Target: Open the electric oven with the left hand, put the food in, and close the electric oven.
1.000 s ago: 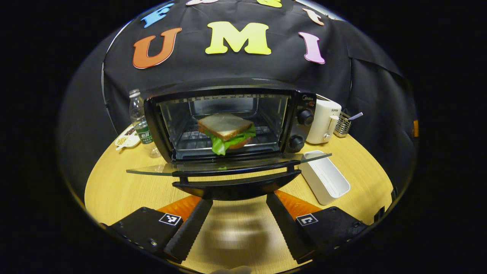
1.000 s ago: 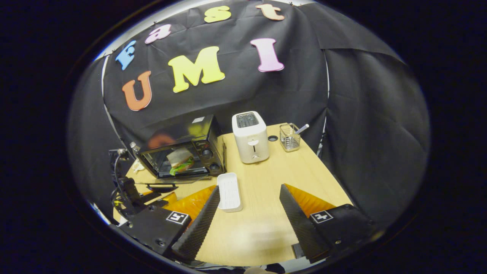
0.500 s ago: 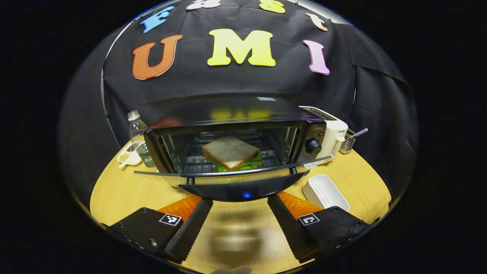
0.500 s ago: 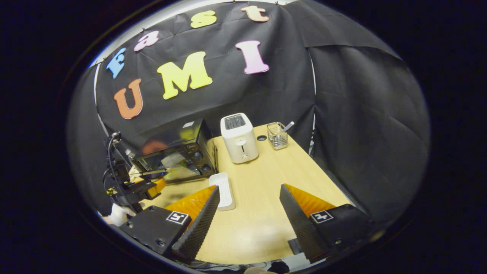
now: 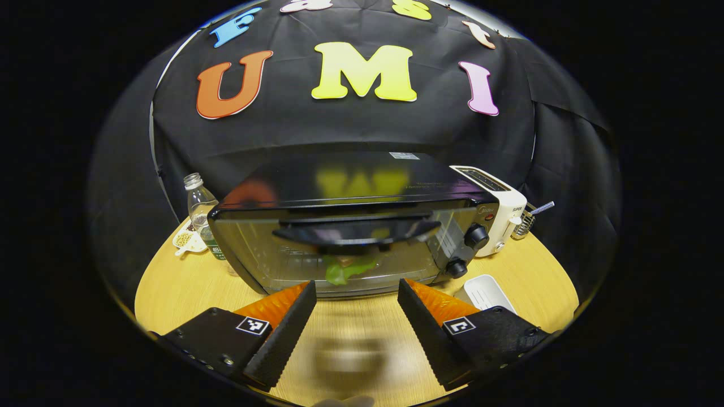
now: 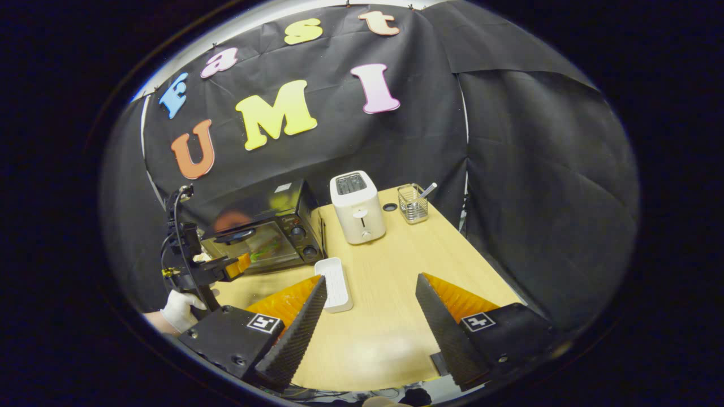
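The black electric oven [image 5: 350, 226] stands straight ahead in the left gripper view with its glass door up against the body and the door handle [image 5: 356, 233] near the top. Green lettuce of the sandwich [image 5: 342, 270] shows through the glass. My left gripper [image 5: 355, 291] is open just in front of the door's lower edge, nothing between its fingers. In the right gripper view the oven [image 6: 260, 234] sits at the left, with the left gripper [image 6: 229, 267] held by a white-gloved hand [image 6: 180, 310] before it. My right gripper [image 6: 367, 285] is open over the table, holding nothing.
A white toaster [image 6: 357, 207] stands right of the oven, a wire cutlery holder [image 6: 413, 203] behind it. A white rectangular tray [image 6: 335, 277] lies on the wooden table [image 6: 407, 265] near the oven's front right. A water bottle [image 5: 199, 206] and small dish [image 5: 186, 240] sit left of the oven.
The oven door swung up from lying flat to shut against the body. My left gripper rose with it and now sits just clear of the door. The right gripper barely moved.
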